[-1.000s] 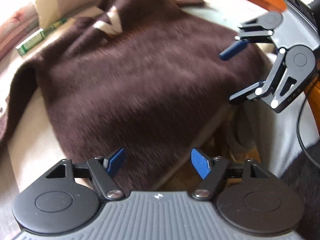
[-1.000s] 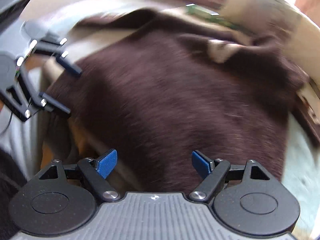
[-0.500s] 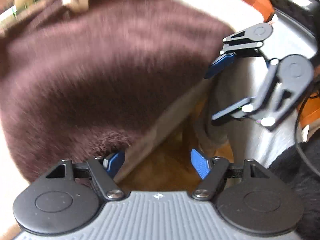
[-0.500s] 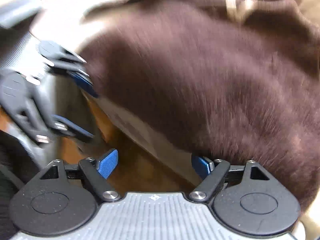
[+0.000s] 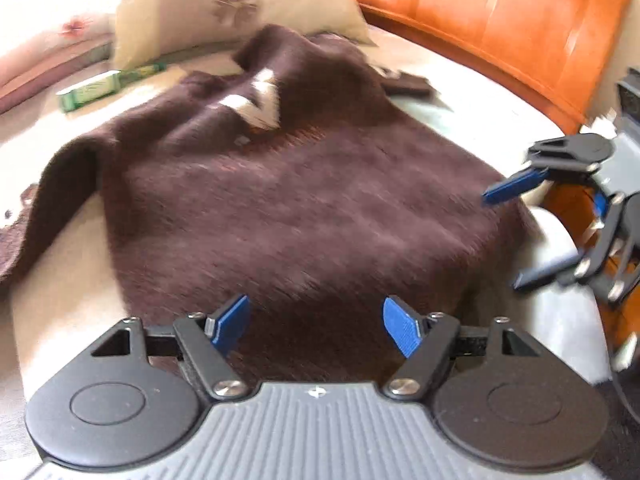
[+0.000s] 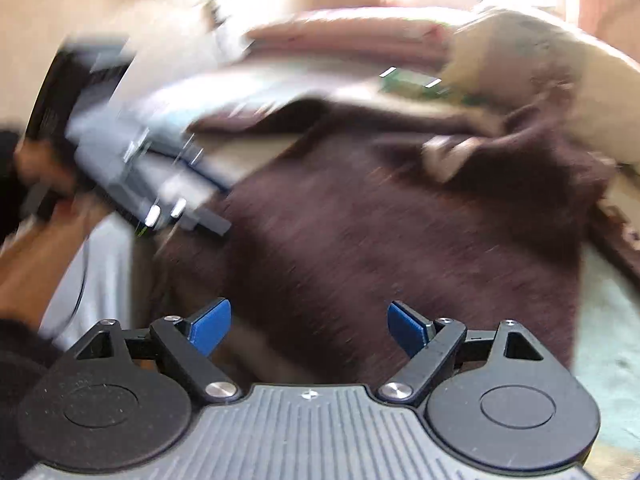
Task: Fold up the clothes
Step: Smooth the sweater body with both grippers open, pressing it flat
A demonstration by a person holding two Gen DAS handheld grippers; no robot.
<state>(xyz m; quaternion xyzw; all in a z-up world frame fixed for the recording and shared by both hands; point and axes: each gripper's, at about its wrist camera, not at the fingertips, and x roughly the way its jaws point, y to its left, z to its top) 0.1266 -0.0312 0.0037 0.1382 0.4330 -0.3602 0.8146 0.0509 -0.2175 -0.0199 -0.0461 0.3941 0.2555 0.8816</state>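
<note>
Your dark brown sweater [image 5: 304, 208] lies spread flat on the pale bed [image 5: 60, 280], its neck end with the light label [image 5: 256, 100] pointing away from you toward the cream pillow [image 5: 224, 8]. One sleeve [image 5: 44, 216] trails off to the left side. Your left gripper [image 5: 316, 326] hangs over the near hem with its blue fingers [image 5: 230, 322] spread wide and nothing between them. Your right gripper [image 6: 308, 330] is likewise wide apart and empty, sitting over the hem at the sweater's right corner; from the left wrist view you can see it at the right edge of the garment, one blue tip just over the fabric. The right wrist view is badly smeared, so the shape at its left is probably your left gripper and hand, but the detail is lost. A green box [image 5: 108, 84] rests on the bed beside the pillow, apart from the sweater, and an orange wooden headboard [image 5: 500, 28] curves behind.
</note>
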